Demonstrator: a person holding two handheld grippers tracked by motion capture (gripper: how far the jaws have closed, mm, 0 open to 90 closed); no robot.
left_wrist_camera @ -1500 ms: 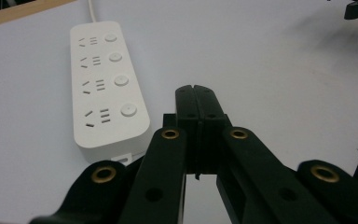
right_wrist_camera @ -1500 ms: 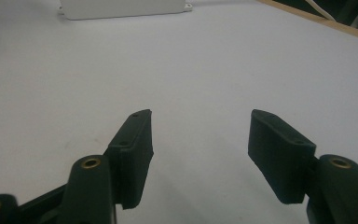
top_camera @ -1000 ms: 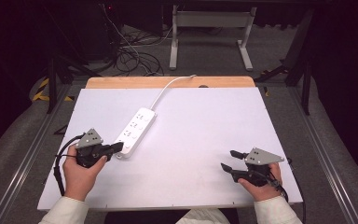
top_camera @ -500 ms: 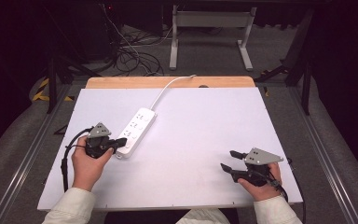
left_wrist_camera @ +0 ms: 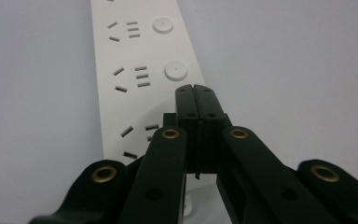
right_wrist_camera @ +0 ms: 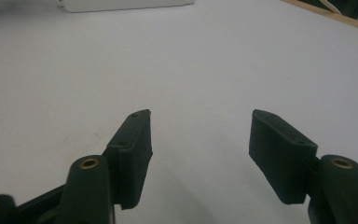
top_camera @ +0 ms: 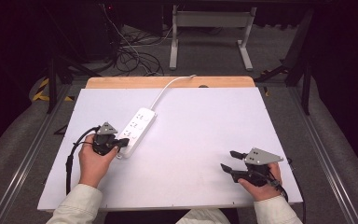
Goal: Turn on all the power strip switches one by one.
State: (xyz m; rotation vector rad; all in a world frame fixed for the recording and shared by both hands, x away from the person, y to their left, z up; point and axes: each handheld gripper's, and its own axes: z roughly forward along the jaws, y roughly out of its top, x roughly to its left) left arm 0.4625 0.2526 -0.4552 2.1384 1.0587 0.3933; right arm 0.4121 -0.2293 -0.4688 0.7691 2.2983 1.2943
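- My left gripper (top_camera: 121,141) has its jaws shut tight with nothing in them, over the near end of the power strip (top_camera: 137,130).
- The strip lies long-ways on the table (top_camera: 205,140), maybe slanting from near-left toward the far edge.
- My right gripper (top_camera: 229,160) has its jaws wide open, with lots of bare room around.

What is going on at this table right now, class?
A person works at a white table with a hand-held gripper in each hand. The left hand-held gripper, jaws shut with nothing between them, has its tips over the near end of a white power strip, close to one of its round buttons; contact cannot be told. The right hand-held gripper waits open above bare table, apart from the strip.
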